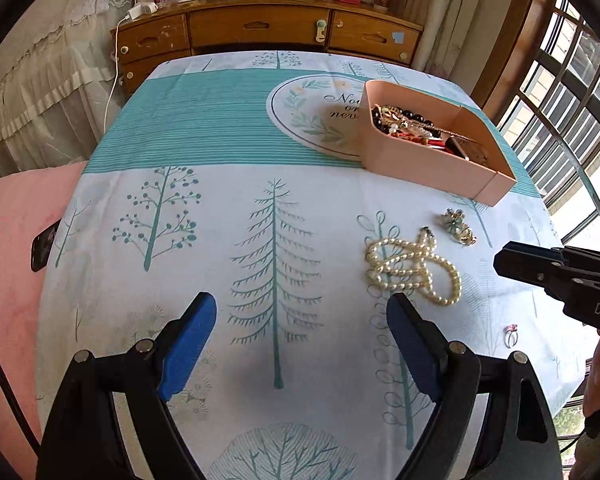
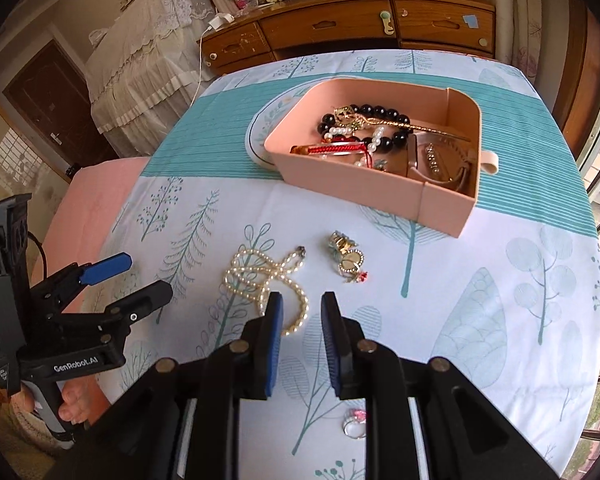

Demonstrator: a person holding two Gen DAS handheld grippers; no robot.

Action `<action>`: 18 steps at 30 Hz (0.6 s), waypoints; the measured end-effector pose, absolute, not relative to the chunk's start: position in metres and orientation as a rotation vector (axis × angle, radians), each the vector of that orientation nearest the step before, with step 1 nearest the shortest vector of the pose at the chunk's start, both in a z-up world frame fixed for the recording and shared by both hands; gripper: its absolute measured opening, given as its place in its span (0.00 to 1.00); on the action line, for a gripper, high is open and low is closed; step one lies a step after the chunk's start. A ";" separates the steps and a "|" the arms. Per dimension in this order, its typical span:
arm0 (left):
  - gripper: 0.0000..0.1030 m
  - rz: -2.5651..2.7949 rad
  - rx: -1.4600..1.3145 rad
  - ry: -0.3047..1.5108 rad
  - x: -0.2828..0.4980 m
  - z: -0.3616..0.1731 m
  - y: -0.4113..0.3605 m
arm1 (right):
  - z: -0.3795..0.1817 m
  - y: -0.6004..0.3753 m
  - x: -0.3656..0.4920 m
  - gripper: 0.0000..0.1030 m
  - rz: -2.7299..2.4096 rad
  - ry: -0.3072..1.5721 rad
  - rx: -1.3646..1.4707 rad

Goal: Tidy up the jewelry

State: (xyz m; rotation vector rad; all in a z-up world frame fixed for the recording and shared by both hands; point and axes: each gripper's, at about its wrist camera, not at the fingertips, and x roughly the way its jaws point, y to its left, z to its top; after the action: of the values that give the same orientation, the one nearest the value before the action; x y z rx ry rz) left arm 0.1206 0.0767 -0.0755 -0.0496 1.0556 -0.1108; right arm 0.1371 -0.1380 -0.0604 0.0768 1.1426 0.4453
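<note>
Taking the pink open-topped jewelry tray (image 2: 440, 208) as your landmark, lower your empty, slightly parted right gripper (image 2: 302, 316) onto the white pearl necklace (image 2: 260, 276) lying just before the tray, pinching one strand, while your left gripper (image 1: 300, 312) waits wide open.

Pearl necklace (image 2: 266, 280) lies on the tablecloth (image 2: 480, 288) near the pink box (image 2: 340, 184).

A wooden dresser (image 1: 268, 30) with drawers stands against the far wall; left of it hangs cream ruffled lace fabric (image 1: 40, 80), right of it a barred window (image 1: 572, 92) lets in daylight, and far left a dark door (image 2: 48, 100)
</note>
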 end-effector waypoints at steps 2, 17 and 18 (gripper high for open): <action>0.83 -0.096 -0.056 1.056 0.118 -0.079 0.086 | -0.064 -0.131 0.138 0.34 0.449 1.159 0.036; 0.83 -0.110 -0.100 1.061 0.124 -0.093 0.107 | -0.083 -0.094 0.164 0.34 0.484 1.219 -0.138; 0.83 -0.112 -0.102 1.064 0.125 -0.094 0.107 | -0.083 -0.092 0.166 0.34 0.489 1.222 -0.157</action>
State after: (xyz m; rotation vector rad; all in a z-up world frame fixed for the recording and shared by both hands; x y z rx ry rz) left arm 0.1252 0.1071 -0.0936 -0.1017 1.0640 -0.1121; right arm 0.1658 -0.0921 -0.0833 -0.1571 1.2223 0.4891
